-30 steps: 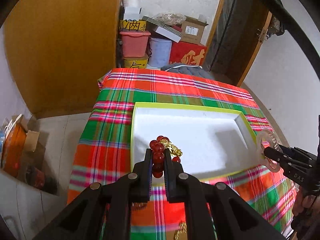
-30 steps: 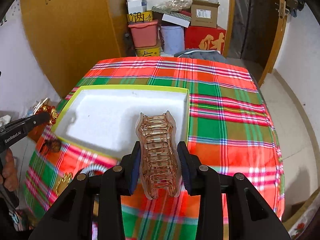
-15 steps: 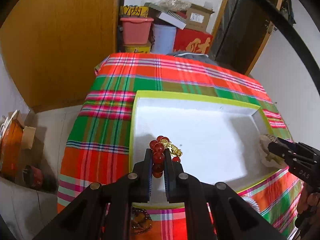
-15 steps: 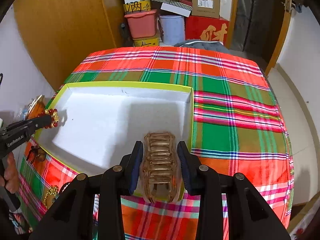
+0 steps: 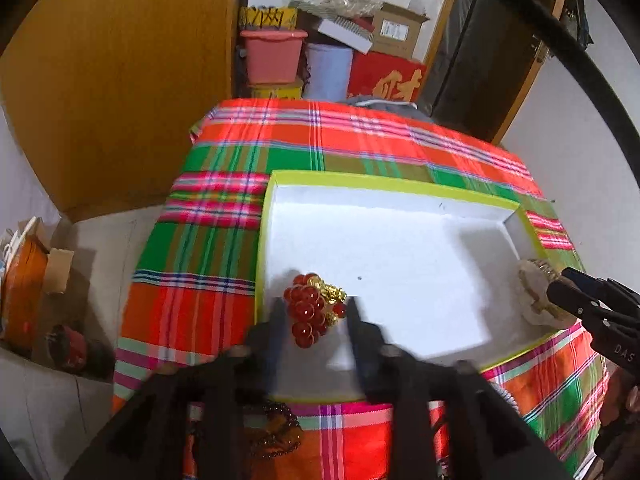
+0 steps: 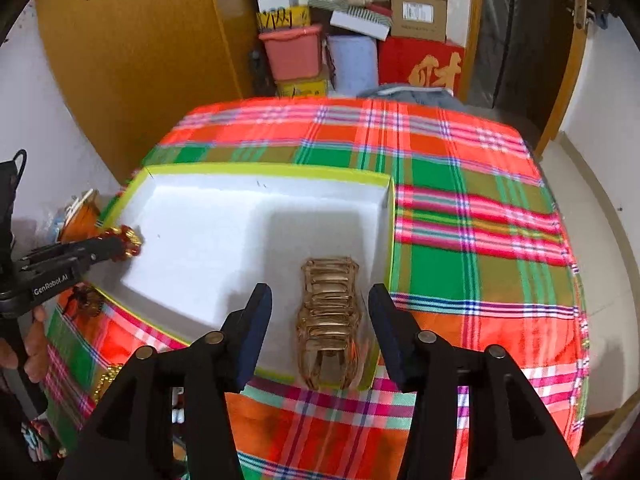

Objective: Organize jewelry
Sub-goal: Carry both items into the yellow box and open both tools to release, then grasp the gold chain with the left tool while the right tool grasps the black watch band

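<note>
Left wrist view: left gripper point(image 5: 313, 312) jaws have just been opening, spread around the red-bead bracelet with gold charm point(image 5: 310, 306) at the near-left corner of the white, lime-rimmed tray point(image 5: 400, 188). Right gripper point(image 6: 320, 302) jaws, likewise just opening, stand clear of the translucent amber hair claw clip point(image 6: 330, 320) at the tray's near-right corner.

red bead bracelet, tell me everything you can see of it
The red bead bracelet is a bunched string of glossy, translucent dark-red round beads with a gold-coloured ornament on one side. It sits in the near left corner of the white tray, which has a lime-green rim. The left hand-held gripper has just been opening; its fingers flank the beads with a gap on each side, so the pads no longer press on them.
</note>
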Motion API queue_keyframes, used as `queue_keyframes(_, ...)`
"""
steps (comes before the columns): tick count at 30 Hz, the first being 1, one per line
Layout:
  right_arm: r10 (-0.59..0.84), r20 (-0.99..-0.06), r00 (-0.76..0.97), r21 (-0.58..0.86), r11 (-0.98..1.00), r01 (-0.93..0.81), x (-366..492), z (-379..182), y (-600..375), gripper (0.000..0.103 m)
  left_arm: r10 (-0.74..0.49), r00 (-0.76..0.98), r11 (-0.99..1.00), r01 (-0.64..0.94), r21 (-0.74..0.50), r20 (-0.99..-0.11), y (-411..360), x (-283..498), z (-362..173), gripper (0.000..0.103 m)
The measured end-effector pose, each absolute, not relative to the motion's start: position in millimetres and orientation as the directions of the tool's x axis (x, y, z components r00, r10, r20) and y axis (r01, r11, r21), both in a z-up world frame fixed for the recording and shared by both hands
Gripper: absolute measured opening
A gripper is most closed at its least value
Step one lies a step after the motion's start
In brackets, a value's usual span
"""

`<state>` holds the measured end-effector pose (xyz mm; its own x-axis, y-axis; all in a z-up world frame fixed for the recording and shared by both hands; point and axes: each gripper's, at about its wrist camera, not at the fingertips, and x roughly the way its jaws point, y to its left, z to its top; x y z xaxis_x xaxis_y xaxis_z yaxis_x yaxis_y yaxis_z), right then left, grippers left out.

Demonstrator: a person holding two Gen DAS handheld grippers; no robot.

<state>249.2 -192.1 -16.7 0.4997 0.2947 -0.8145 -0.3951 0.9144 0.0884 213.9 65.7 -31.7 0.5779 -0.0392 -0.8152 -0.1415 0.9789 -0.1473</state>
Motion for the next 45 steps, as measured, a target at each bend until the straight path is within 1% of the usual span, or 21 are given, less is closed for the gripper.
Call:
queue_keyframes(2, 0.298, -0.808, 0.509, 0.092, 0.916, -0.39, 245.3, -11.8, -194.2, 0.052, -0.051, 0.596, 0.976, -0.139, -0.166, -0.801, 66.0, 208.6, -24.2, 0.05)
queue_keyframes(5, 0.309, -0.797, 0.519, 0.111, 0.919, -0.377, 238.3, -3.9, -201.1, 0.052, -0.027, 0.605, 0.978, -0.148, -0.146, -0.796, 66.5, 201.1, -16.4, 0.05)
queue_keyframes(12, 0.348, -0.767, 0.539, 0.15, 0.914, -0.377, 201.4, 14.3, -214.8, 0.052, -0.02, 0.633, 0.973, -0.167, -0.162, -0.774, 70.0, 166.7, 0.1, 0.05)
queue_keyframes(16, 0.379, -0.755, 0.535, 0.168, 0.901, -0.4, 176.8, 20.0, -219.4, 0.055, -0.007, 0.651, 0.978, -0.156, -0.142, -0.759, 65.2, 139.0, 6.4, 0.05)
queue_keyframes(26, 0.4, -0.763, 0.508, 0.155, 0.876, -0.457, 118.5, 24.1, -212.4, 0.055, 0.0, 0.673, 0.98, -0.147, -0.134, -0.739, 55.7, 80.2, 17.0, 0.05)
queue_keyframes(34, 0.393, -0.786, 0.476, 0.172, 0.88, -0.443, 100.2, 12.9, -211.2, 0.055, -0.011, 0.689, 0.98, -0.136, -0.145, -0.725, 51.8, 50.6, 24.1, 0.05)
queue_keyframes(35, 0.39, -0.792, 0.469, 0.174, 0.881, -0.44, 99.9, 10.1, -210.7, 0.054, -0.013, 0.688, 0.979, -0.138, -0.148, -0.726, 52.3, 47.2, 23.7, 0.05)
queue_keyframes(37, 0.389, -0.799, 0.459, 0.175, 0.88, -0.442, 98.7, 6.0, -209.7, 0.049, -0.017, 0.685, 0.978, -0.14, -0.154, -0.729, 53.4, 43.3, 21.8, 0.05)
queue_keyframes(38, 0.39, -0.802, 0.452, 0.177, 0.878, -0.444, 98.8, 3.2, -208.7, 0.049, -0.019, 0.681, 0.978, -0.14, -0.156, -0.732, 54.1, 41.4, 20.3, 0.05)
queue_keyframes(40, 0.394, -0.809, 0.435, 0.186, 0.875, -0.447, 99.8, -1.5, -205.0, 0.043, -0.027, 0.67, 0.977, -0.138, -0.161, -0.742, 54.6, 38.5, 15.4, 0.05)
queue_keyframes(45, 0.39, -0.831, 0.395, 0.187, 0.866, -0.463, 106.0, -17.6, -190.2, 0.038, -0.041, 0.661, 0.975, -0.138, -0.175, -0.749, 54.6, 35.3, 8.6, 0.05)
